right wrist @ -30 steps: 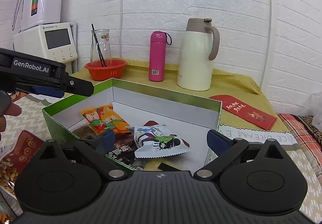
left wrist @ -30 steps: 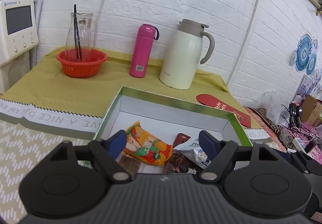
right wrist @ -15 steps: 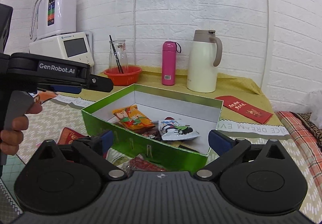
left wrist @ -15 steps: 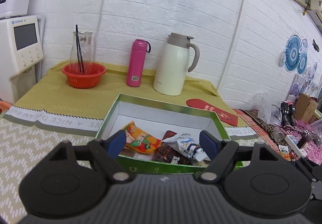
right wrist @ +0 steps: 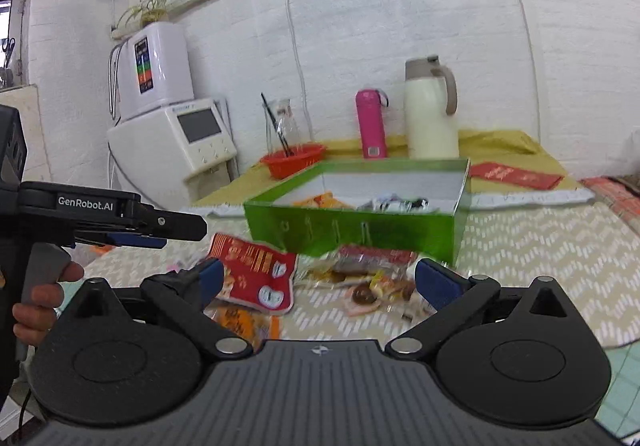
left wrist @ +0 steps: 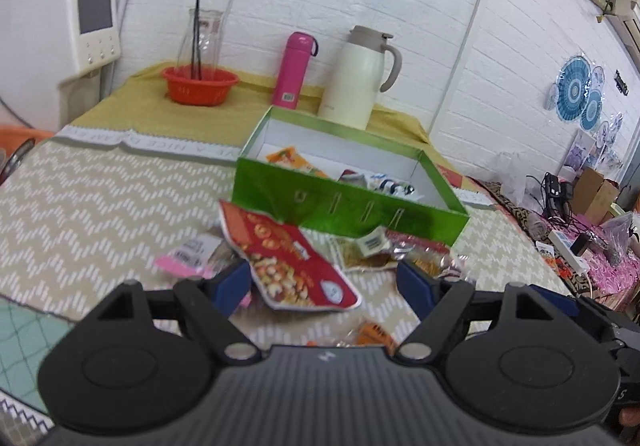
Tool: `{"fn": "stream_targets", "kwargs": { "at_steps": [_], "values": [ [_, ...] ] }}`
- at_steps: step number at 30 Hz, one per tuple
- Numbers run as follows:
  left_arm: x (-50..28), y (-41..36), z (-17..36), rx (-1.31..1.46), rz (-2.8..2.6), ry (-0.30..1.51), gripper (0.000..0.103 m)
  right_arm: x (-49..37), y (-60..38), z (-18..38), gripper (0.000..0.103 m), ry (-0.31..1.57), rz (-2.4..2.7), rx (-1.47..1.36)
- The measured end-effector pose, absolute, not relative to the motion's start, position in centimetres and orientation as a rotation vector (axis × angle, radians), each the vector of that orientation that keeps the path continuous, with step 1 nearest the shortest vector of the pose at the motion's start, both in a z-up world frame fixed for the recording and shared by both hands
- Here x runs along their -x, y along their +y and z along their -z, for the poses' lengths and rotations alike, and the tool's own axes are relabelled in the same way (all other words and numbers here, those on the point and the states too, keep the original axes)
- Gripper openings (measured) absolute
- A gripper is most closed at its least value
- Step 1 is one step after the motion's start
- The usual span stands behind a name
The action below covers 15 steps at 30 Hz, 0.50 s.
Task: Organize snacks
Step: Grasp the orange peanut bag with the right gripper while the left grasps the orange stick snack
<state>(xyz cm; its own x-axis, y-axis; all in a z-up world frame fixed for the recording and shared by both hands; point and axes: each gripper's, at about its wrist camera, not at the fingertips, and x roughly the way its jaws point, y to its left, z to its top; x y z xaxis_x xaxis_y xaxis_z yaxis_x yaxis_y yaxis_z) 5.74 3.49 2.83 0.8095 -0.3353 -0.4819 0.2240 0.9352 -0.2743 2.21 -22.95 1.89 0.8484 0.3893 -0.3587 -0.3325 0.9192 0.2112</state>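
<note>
red snack packet (left wrist: pixel 286 260) before green box (left wrist: pixel 344 205)

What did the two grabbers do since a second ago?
Both pulled back from the green box toward the loose snacks on the mat. The left gripper now sits over the red nut packet; the right gripper is open too. Nothing was picked up. The box, its snacks, the pink bottle and the jug stayed put.

Behind your work, a cream thermos jug (left wrist: pixel 358 79) stands beside a pink flask (left wrist: pixel 294 69), an orange basket (left wrist: pixel 200 85) further left.
</note>
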Motion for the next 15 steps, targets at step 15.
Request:
{"fn": "stream_targets", "kwargs": {
  "at_steps": [15],
  "values": [
    [-2.9, 8.4, 1.8, 0.318, 0.242, 0.653, 0.079, -1.0, -16.5, 0.4, 0.103, 0.436, -0.413, -0.032]
  ]
}}
